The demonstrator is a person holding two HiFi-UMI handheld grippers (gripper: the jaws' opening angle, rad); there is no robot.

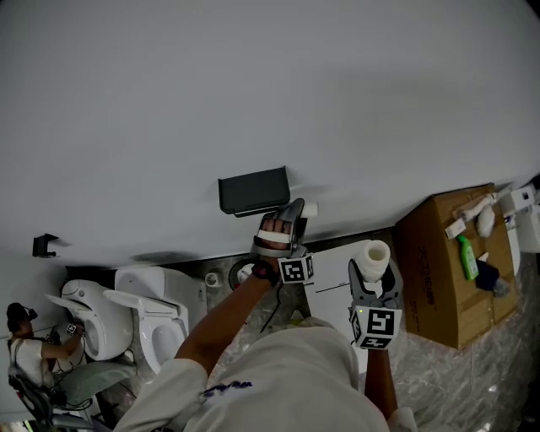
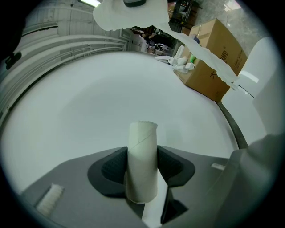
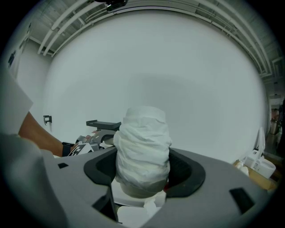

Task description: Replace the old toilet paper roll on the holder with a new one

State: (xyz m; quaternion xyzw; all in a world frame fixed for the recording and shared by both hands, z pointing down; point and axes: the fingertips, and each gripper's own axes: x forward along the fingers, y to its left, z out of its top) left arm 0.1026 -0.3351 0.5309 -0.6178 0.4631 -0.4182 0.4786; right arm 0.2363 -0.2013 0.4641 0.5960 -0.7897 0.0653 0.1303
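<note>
A black holder [image 1: 253,191] is fixed to the white wall. Just below and right of it, my left gripper [image 1: 293,216] is shut on a bare cardboard tube [image 1: 309,208]. In the left gripper view the tube [image 2: 142,161] stands upright between the dark pads [image 2: 171,165], and a torn strip of white paper [image 2: 129,13] hangs at the top. My right gripper [image 1: 371,283] is shut on a new white paper roll [image 1: 375,256], lower and to the right. In the right gripper view that roll [image 3: 143,149] fills the jaws, with the holder [image 3: 103,124] seen far left.
A cardboard box [image 1: 447,278] carrying bottles stands against the wall at the right. Two white toilets [image 1: 152,321] stand at the left, with a person [image 1: 34,354] crouched beside them. A small black fixture [image 1: 44,245] sits on the wall at far left.
</note>
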